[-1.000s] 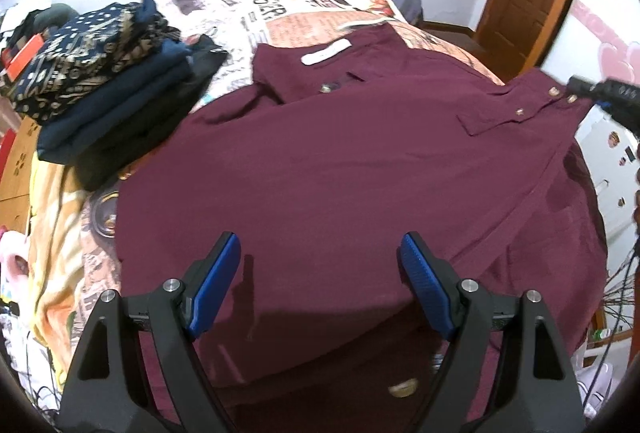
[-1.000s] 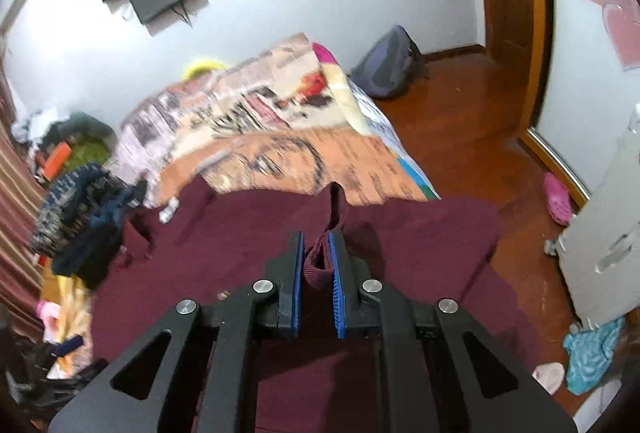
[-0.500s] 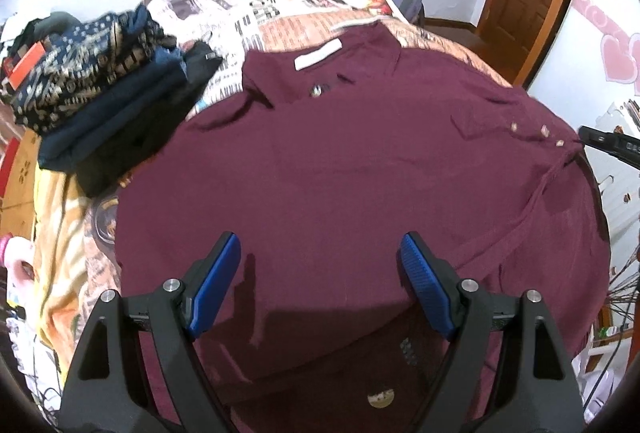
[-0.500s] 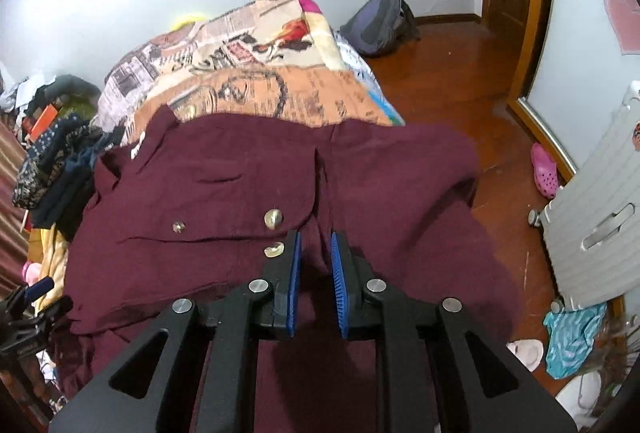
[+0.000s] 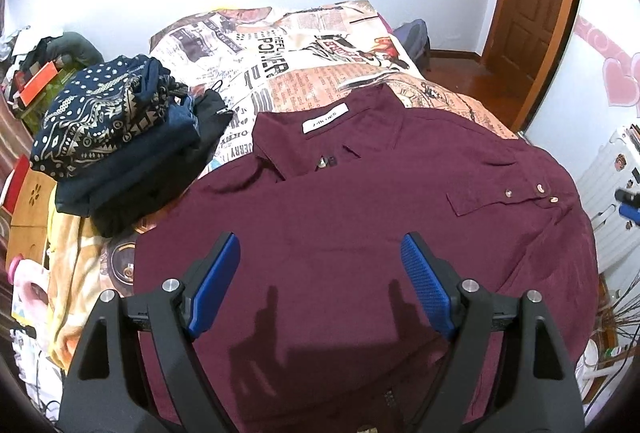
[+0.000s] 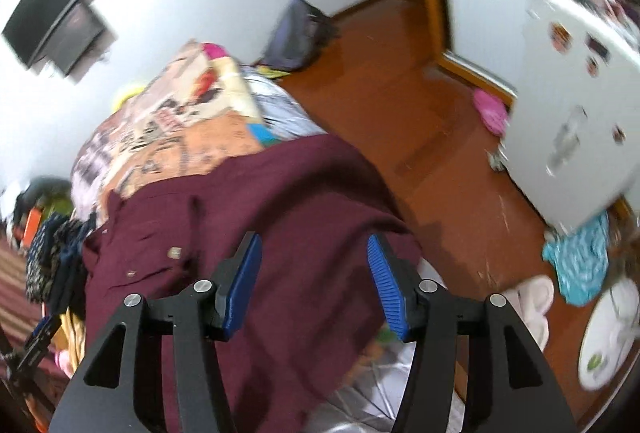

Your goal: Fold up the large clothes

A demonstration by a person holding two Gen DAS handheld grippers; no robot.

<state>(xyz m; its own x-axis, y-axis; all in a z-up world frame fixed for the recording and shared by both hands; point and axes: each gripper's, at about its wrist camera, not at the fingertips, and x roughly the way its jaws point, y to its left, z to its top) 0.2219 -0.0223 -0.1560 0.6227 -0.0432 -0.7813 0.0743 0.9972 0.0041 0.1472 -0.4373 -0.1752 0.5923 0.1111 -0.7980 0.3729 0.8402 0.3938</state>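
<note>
A large maroon button shirt [image 5: 340, 217] lies spread on the bed, collar with a white label [image 5: 325, 121] at the far side, cuff with buttons [image 5: 524, 193] folded onto its right part. It also shows in the blurred right wrist view [image 6: 272, 217]. My left gripper [image 5: 320, 273] is open and empty, hovering over the shirt's near half. My right gripper [image 6: 314, 273] is open and empty above the shirt's right edge; its tip shows at the right edge of the left wrist view [image 5: 630, 203].
A stack of folded dark clothes [image 5: 120, 141] sits on the bed's left side. The bed has a newspaper-print cover [image 5: 300, 53]. A white cabinet [image 6: 576, 113], slippers [image 6: 490, 111] and a blue cloth [image 6: 576, 265] are on the wooden floor at right. A backpack [image 6: 296, 33] leans by the wall.
My right gripper has opened and let go of the shirt's cuff, then swung away to the right. The cuff now lies flat on the shirt. My left gripper stayed open.
</note>
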